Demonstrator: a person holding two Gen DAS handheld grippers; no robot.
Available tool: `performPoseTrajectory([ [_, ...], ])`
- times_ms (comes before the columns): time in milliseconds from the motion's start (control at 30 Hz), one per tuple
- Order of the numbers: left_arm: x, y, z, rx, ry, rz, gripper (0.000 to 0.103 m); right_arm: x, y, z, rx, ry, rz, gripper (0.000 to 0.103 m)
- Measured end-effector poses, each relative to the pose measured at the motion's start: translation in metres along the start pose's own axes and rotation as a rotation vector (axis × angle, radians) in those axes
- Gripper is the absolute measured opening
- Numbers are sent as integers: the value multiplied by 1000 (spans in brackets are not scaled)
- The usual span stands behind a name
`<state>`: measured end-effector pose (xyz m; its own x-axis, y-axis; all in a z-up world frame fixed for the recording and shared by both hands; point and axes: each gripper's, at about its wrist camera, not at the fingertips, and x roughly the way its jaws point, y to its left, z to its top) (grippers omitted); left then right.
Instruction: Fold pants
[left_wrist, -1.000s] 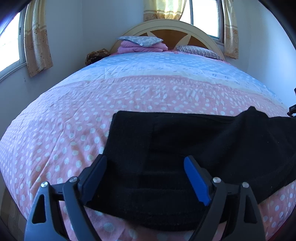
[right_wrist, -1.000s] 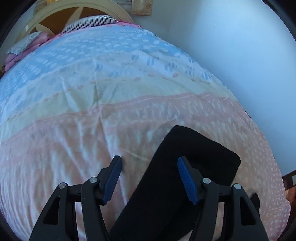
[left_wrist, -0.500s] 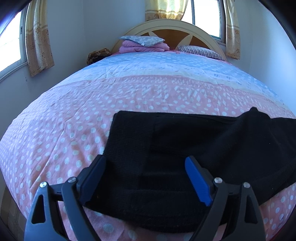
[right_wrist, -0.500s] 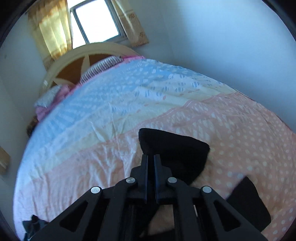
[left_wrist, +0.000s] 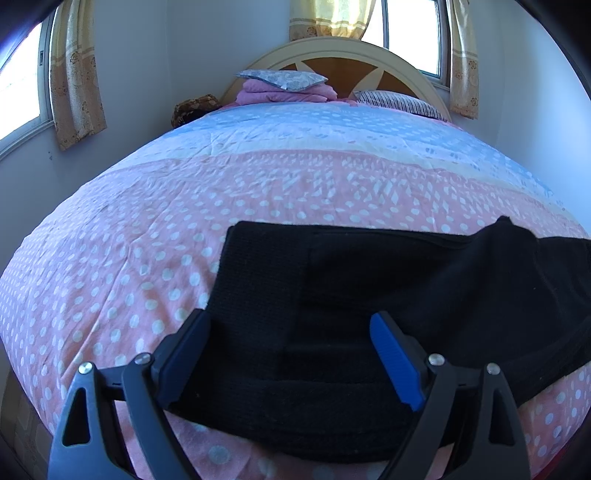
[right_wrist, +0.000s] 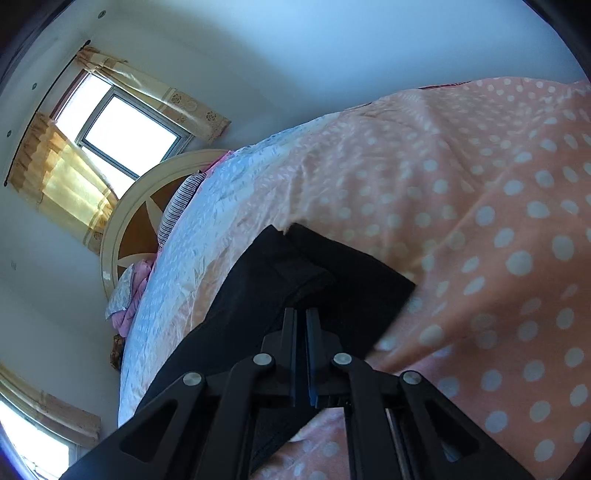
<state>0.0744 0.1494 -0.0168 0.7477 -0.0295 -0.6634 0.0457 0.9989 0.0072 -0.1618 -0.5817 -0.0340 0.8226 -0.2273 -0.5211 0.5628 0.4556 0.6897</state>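
Black pants (left_wrist: 369, 277) lie across the near end of a pink, white-dotted bedspread (left_wrist: 147, 240), reaching off to the right. My left gripper (left_wrist: 290, 325) hovers over their left end, open wide, with the cloth below and between its fingers but not pinched. The right wrist view is rolled sideways. There my right gripper (right_wrist: 301, 314) is shut, and a bunched fold of the pants (right_wrist: 332, 280) runs up into its tips, lifted off the bedspread (right_wrist: 480, 184).
A round-topped headboard (left_wrist: 343, 55) stands at the far end with a grey pillow on pink bedding (left_wrist: 284, 79) and a striped pillow (left_wrist: 399, 101). A dark bundle (left_wrist: 192, 107) sits in the far left corner. Curtained windows and walls close in on both sides.
My right gripper closed on the end of the pants leg, then swung sideways and rolled with the cloth in it. The left gripper and the waist end stayed put.
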Motion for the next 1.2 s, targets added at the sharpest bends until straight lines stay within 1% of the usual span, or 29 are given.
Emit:
performPoseTrajectory([
  [67,-12,0,5,-12,-2,-27,89,-6,-3,2,22,-41,-33,5],
  [100,-23,-2,8,-17,-19,-48,89,-11,-6,5,37,-59,-30,5],
  [167,-46,-11,14,5,-62,-107,89,-23,-4,4,76,-56,62,6],
  [200,-60,-23,18,29,-83,-155,89,-29,0,0,95,-45,129,9],
  [233,-68,-36,20,50,-92,-201,89,-34,5,-3,102,-30,171,15],
  [267,-75,-51,22,80,-96,-252,89,-32,11,-7,101,-10,202,48],
  [300,-83,-74,23,129,-101,-313,89,-27,18,-11,93,13,221,84],
  [333,-87,-93,23,162,-104,-353,89,-22,24,-16,90,19,229,88],
  [367,-90,-114,23,194,-102,-396,89,-19,28,-22,92,16,238,88],
  [400,-93,-139,21,237,-91,-464,89,-13,35,-27,88,41,263,87],
  [467,-98,-175,17,288,-88,-549,90,3,54,-43,79,140,352,87],
  [500,-98,-191,15,307,-83,-573,90,8,65,-53,69,176,390,87],
  [533,-97,-207,12,313,-70,-591,90,14,81,-69,37,220,432,87],
  [600,-89,-228,8,294,-17,-638,90,25,108,-100,-34,291,448,86],
  [633,-84,-236,5,268,16,-660,90,35,122,-119,-67,332,458,85],
  [667,-80,-239,2,238,39,-673,90,44,132,-133,-88,361,461,76],
  [700,-76,-240,0,197,66,-692,90,53,142,-146,-109,392,466,63],
  [767,-74,-240,-6,158,100,-729,90,76,158,-169,-135,472,459,47],
  [800,-74,-240,-9,151,107,-747,90,84,161,-174,-138,500,465,47],
  [833,-76,-239,-10,155,103,-753,90,91,167,-179,-139,520,475,47],
  [900,-79,-241,-15,176,79,-748,90,100,178,-183,-149,529,490,47],
  [967,-79,-247,-19,200,70,-729,90,110,185,-182,-154,535,439,47],
  [1033,-83,-246,-22,217,65,-725,90,116,190,-181,-135,545,436,47],
  [1100,-87,-245,-22,232,42,-725,90,117,197,-184,-149,543,439,46],
  [1133,-88,-242,-22,236,31,-725,90,112,193,-190,-153,531,441,41],
  [1167,-89,-242,-21,239,20,-726,90,113,194,-191,-158,524,451,24],
  [1200,-92,-239,-20,240,9,-726,90,114,193,-192,-164,531,469,12],
])
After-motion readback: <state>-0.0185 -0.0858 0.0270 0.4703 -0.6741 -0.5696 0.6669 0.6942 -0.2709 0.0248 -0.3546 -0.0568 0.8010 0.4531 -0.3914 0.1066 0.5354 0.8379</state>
